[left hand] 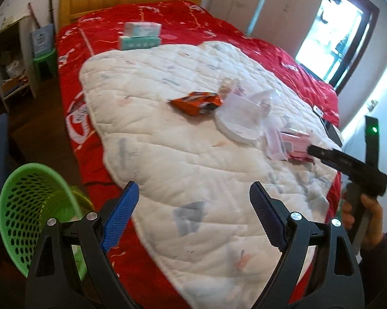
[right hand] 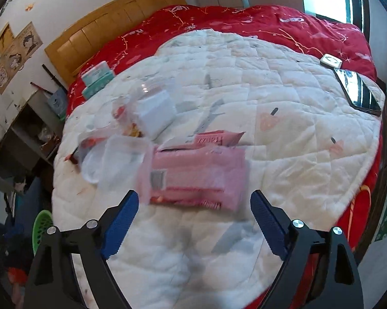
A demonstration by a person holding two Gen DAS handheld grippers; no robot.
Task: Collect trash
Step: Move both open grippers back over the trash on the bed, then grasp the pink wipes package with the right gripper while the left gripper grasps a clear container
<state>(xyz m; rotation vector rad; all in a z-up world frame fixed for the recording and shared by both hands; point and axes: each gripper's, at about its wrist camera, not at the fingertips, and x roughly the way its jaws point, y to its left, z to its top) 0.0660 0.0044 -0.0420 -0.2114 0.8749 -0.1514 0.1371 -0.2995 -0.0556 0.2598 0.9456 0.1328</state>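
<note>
Now, right gripper (right hand: 194, 215) spread wide, nothing between its blue pads (right hand: 121, 221), poised low over the white quilt (right hand: 283, 108) just short of the pink wrapper (right hand: 196, 177). Best bet: ease forward and down so one pad slides along each long side of that pack, then close gently, since thin film of this kind probably crumples and slips rather than resists. Worth keeping the pads off the quilt, or the fabric may get pinched along with it.

Left gripper (left hand: 194, 216) likewise gaping and empty, held back over the near edge of the quilt, with the green basket (left hand: 20, 206) low beside it off the bed's edge: a short swing for the drop.

Beyond the pink wrapper, touching its far-left corner: clear plastic containers (right hand: 121, 159), blurred, count uncertain. Past those, an orange snack bag (left hand: 196, 103). Likely later pickups, all of them.

Not trash, by the look of it: a phone (right hand: 358, 92) well off to the right, tissue packs (left hand: 140, 36) near the headboard. Better left alone.
</note>
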